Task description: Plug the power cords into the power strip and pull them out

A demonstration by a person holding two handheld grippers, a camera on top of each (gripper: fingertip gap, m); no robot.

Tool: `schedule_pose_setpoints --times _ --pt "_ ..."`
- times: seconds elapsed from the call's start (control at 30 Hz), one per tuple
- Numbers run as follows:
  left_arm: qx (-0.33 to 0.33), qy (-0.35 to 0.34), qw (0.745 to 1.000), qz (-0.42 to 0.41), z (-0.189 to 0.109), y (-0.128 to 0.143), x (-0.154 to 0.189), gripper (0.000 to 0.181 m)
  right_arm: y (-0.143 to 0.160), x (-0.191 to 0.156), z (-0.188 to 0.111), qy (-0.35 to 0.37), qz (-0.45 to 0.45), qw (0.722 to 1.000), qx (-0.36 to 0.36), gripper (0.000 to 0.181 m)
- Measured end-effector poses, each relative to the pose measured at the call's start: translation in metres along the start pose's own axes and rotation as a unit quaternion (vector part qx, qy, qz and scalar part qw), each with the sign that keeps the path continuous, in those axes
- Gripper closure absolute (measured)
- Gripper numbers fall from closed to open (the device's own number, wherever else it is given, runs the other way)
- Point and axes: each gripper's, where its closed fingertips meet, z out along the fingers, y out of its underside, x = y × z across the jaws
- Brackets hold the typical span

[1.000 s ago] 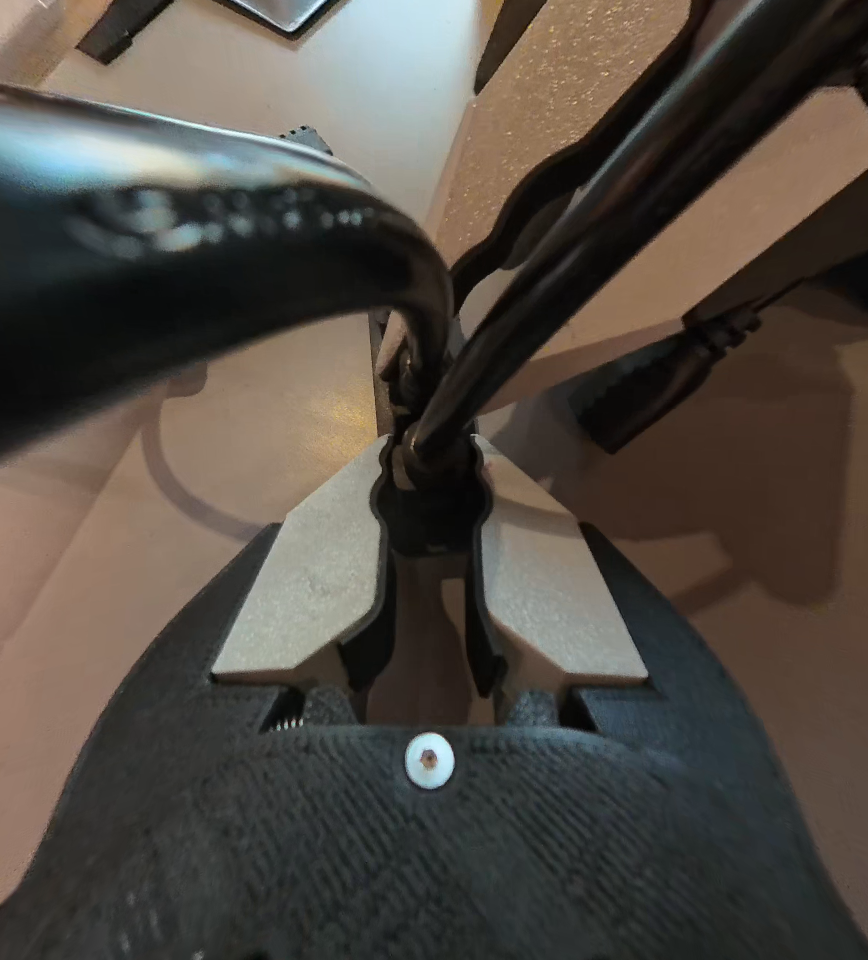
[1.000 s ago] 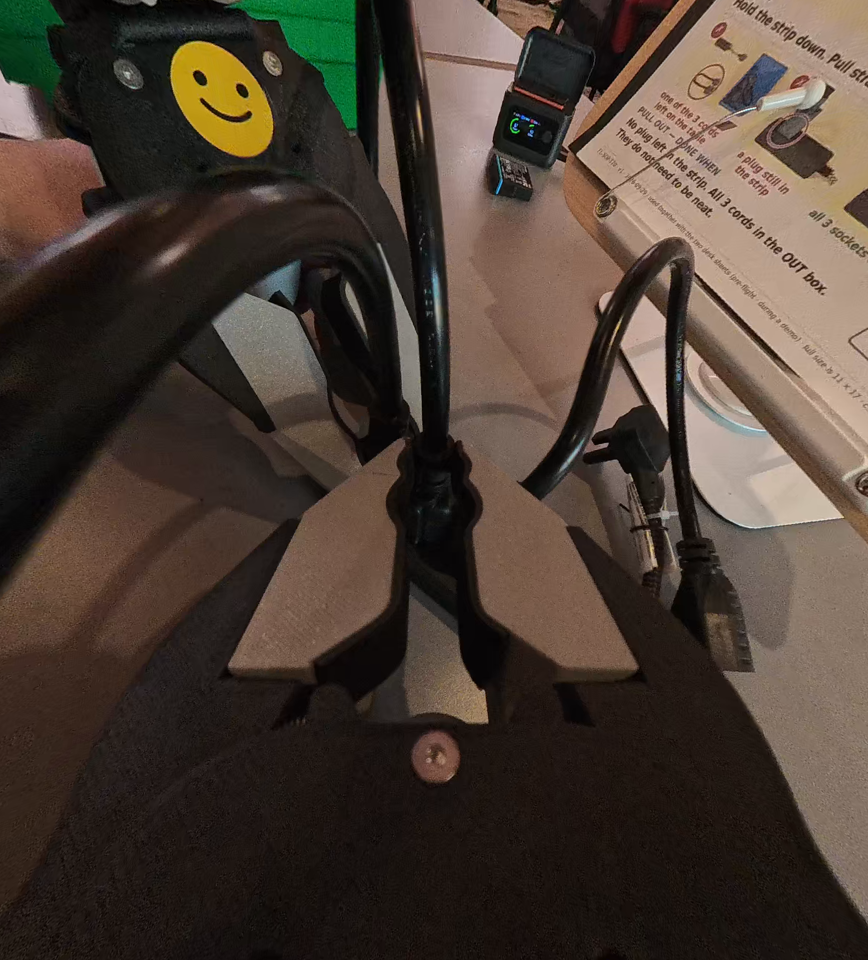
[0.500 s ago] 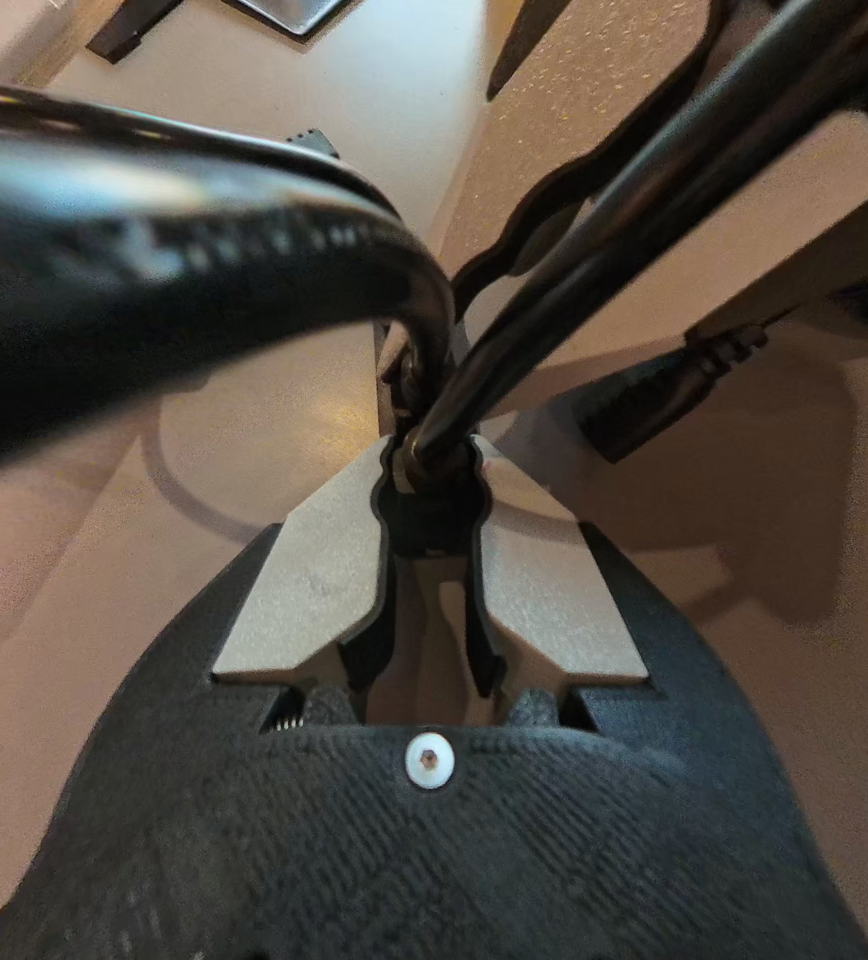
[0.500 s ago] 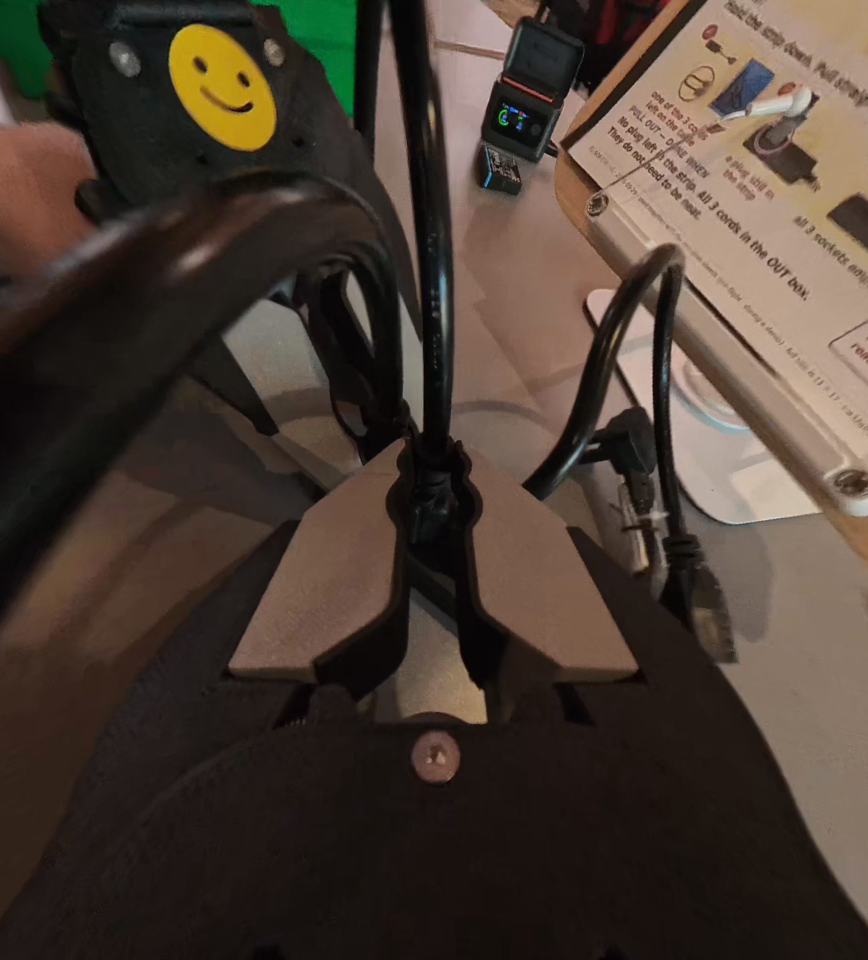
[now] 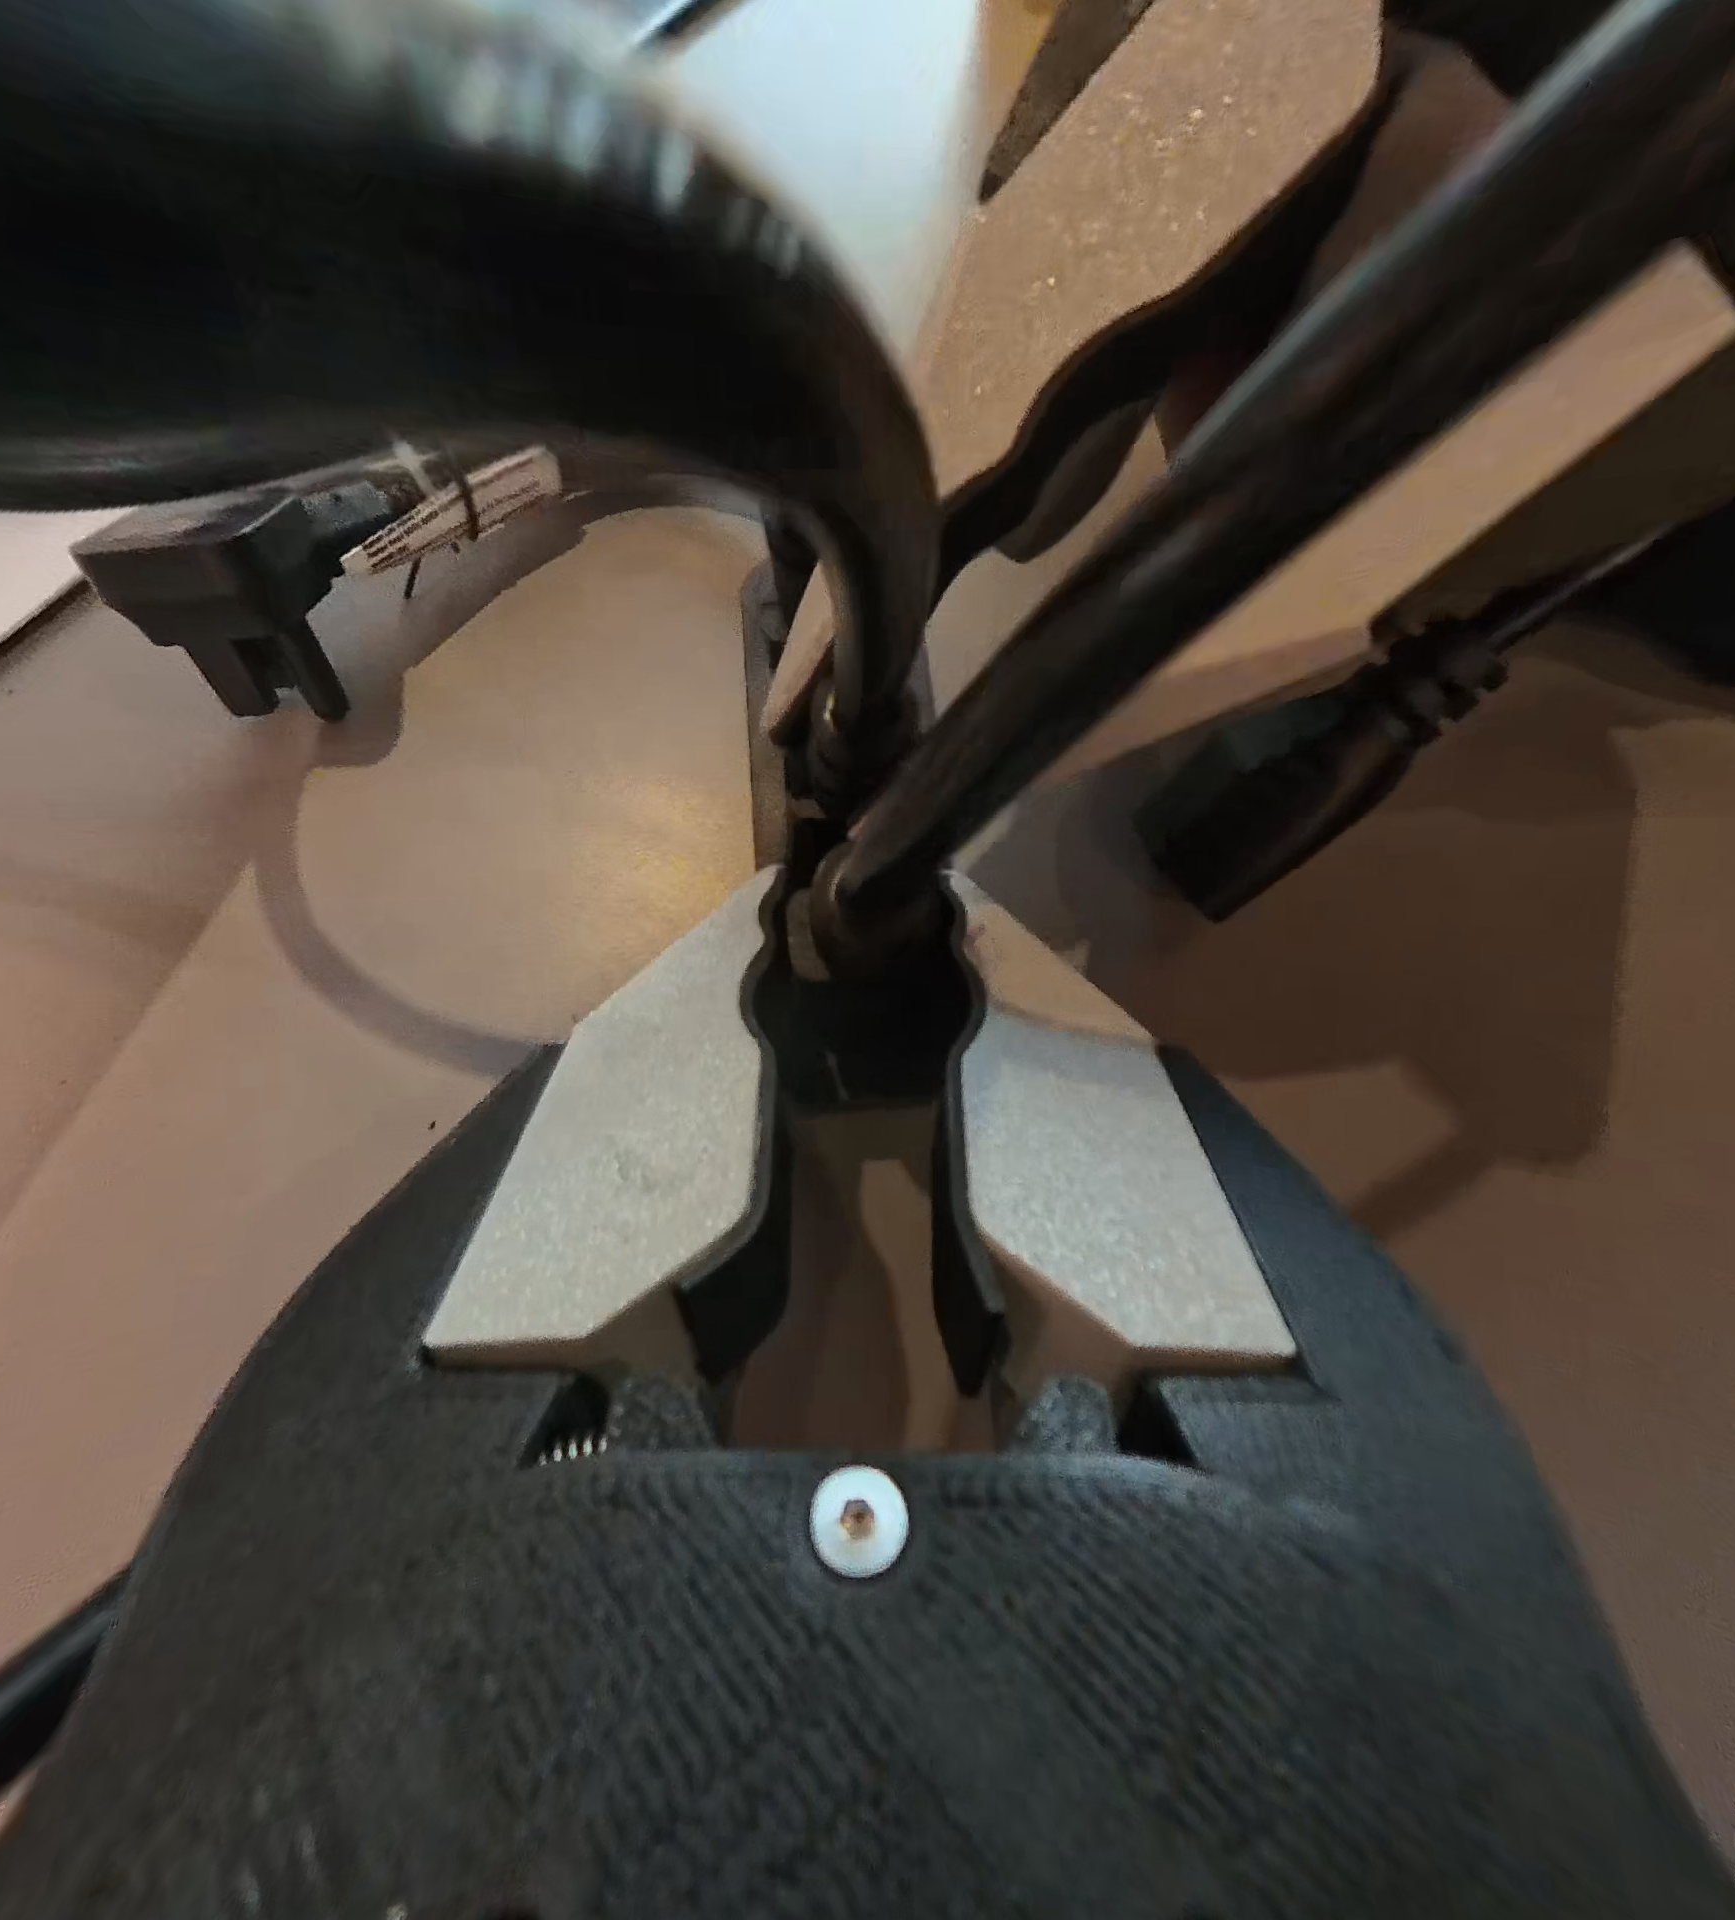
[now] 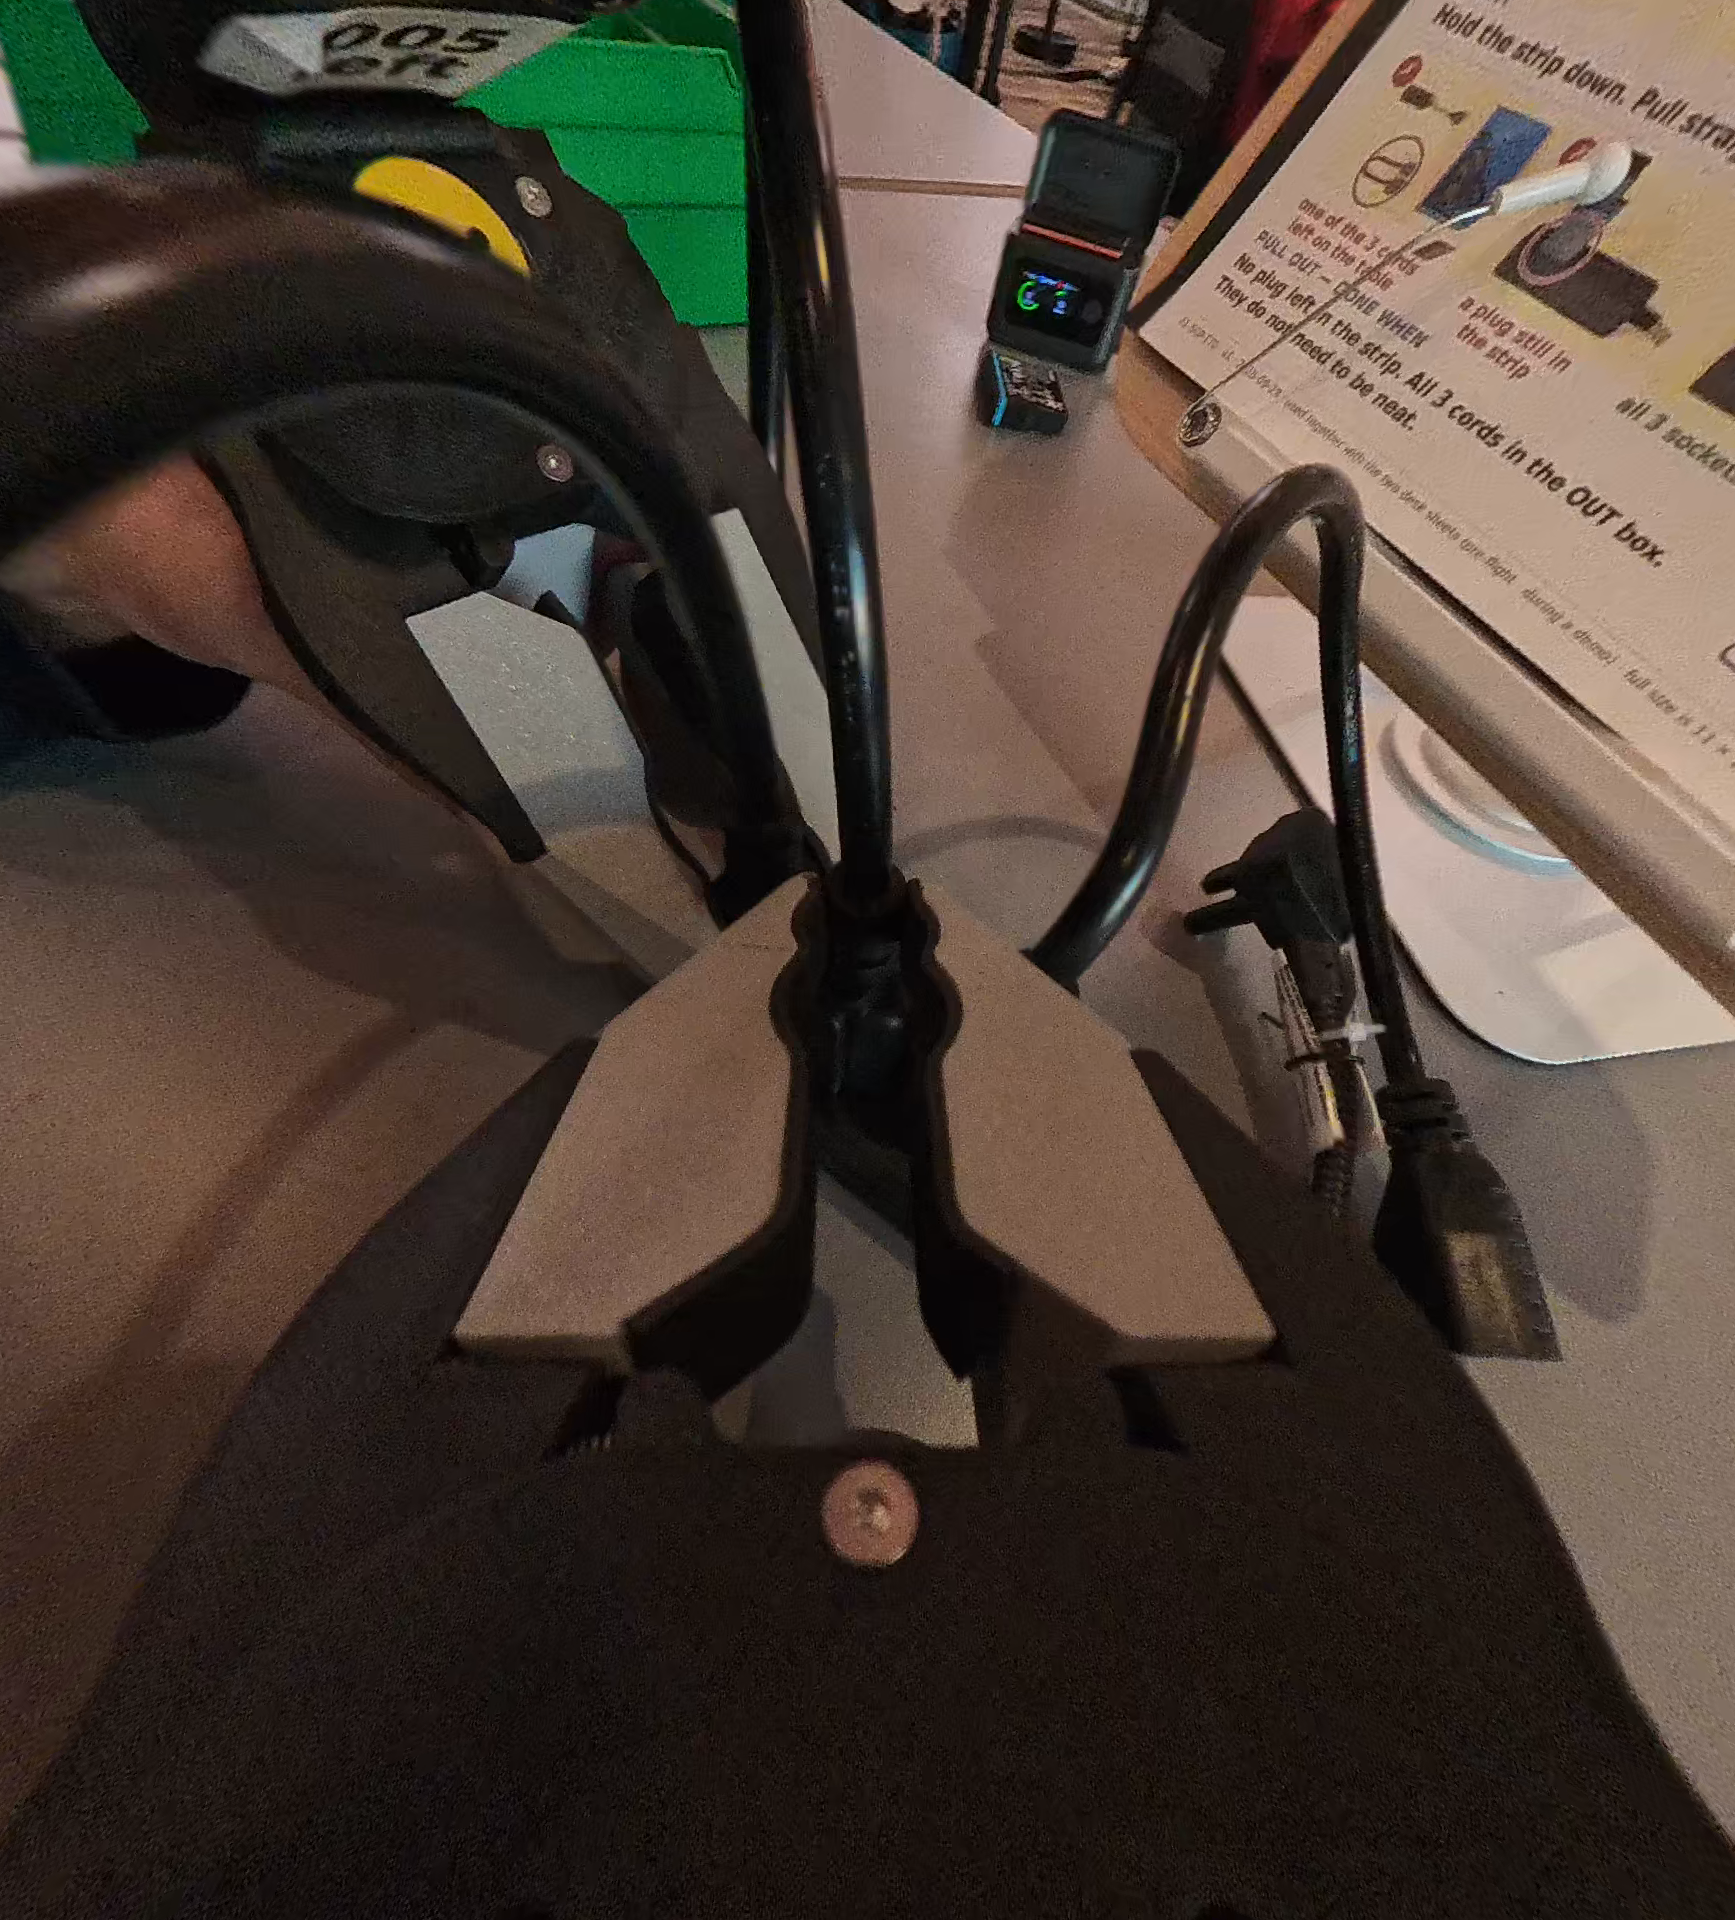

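Note:
In the left wrist view my left gripper (image 5: 858, 925) is shut on the end of a black power cord (image 5: 1154, 540) that runs up and to the right, towards the right gripper's tan fingers (image 5: 1154, 260). A thick black cord loop (image 5: 375, 260) arches over from the left. In the right wrist view my right gripper (image 6: 868, 935) is shut on a black cord (image 6: 842, 468) that rises straight up. The left gripper's fingers (image 6: 520, 686) are close by at the upper left. I cannot make out a power strip in either view.
A loose black plug (image 6: 1278, 904) and a black connector (image 6: 1465, 1257) of another cord lie on the grey table (image 6: 1673, 1403) at the right. The plug also shows in the left wrist view (image 5: 219, 592). An instruction board (image 6: 1569, 364), a white base (image 6: 1528, 966), a small screen device (image 6: 1060, 281) and a green box (image 6: 655, 145) stand behind. Tip to tip, the grippers are about 4 centimeters apart. Both grippers' tips are roughly 12 centimeters from the loose black plug (image 6: 1278, 904). My left wrist view (image 5: 289, 554) looks at it from another angle.
The left gripper has tilted and shifted. The loose plug on the table has come into its view, and its yellow sticker is now partly hidden. Both grippers stay shut on cords.

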Motion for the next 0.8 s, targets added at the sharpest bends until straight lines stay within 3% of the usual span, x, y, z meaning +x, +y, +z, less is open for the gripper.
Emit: schedule_pose_setpoints --times 0.13,0.47,0.8 --pt "-0.001 -0.005 1.000 0.009 0.0004 0.0009 0.0018 0.157 0.0003 -0.0020 -0.0011 0.026 -0.031 0.999 -0.015 0.170" --pt "0.015 0.009 1.000 0.008 -0.0038 0.0026 0.0018 0.156 -0.0004 0.0015 -0.0061 -0.023 0.003 1.000 0.013 0.169" --pt "0.017 0.008 1.000 0.004 -0.0025 0.0022 -0.0001 0.156 0.0008 -0.0025 -0.0011 -0.007 -0.014 1.000 0.006 0.169"
